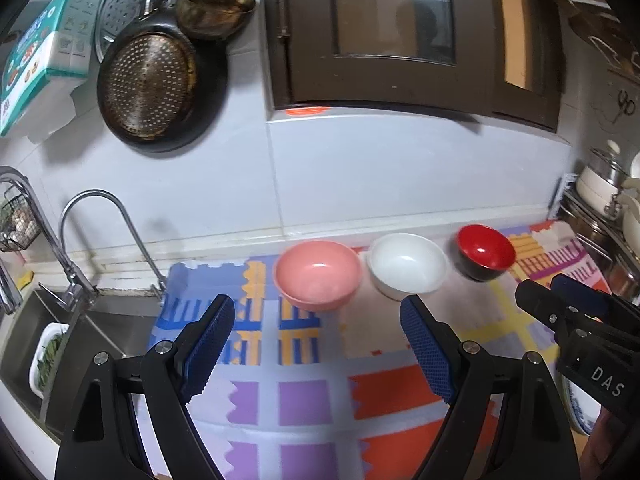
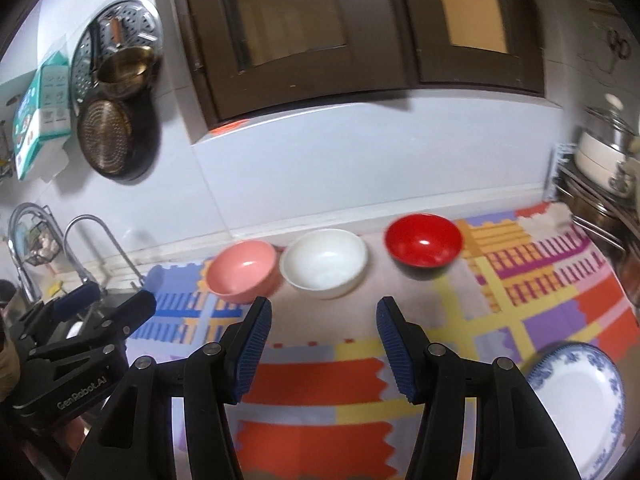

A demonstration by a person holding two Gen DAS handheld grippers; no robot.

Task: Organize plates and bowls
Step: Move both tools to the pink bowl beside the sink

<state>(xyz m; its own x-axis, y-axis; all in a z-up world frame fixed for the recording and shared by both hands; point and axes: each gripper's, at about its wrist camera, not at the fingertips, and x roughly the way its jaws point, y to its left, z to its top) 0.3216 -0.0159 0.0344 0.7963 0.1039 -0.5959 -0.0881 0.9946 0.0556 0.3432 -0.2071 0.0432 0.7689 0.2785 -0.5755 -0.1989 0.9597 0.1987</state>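
Observation:
Three bowls stand in a row at the back of a colourful mat: a pink bowl [image 1: 318, 274] [image 2: 242, 272], a white bowl [image 1: 407, 266] [image 2: 324, 262] and a red bowl with a black outside [image 1: 485, 252] [image 2: 423, 242]. My left gripper [image 1: 316, 316] is open and empty, just short of the pink bowl. My right gripper [image 2: 322, 320] is open and empty, in front of the white bowl. A blue-patterned white plate [image 2: 580, 404] lies at the mat's near right; only its edge shows in the left wrist view [image 1: 576, 408].
The patterned mat [image 1: 304, 396] [image 2: 516, 292] covers the counter. A sink [image 1: 100, 332] with taps [image 1: 80, 248] lies to the left. Pans [image 1: 148, 88] hang on the tiled wall. A rack of pots [image 2: 604, 160] stands at the right. Dark cabinets [image 2: 320, 32] hang above.

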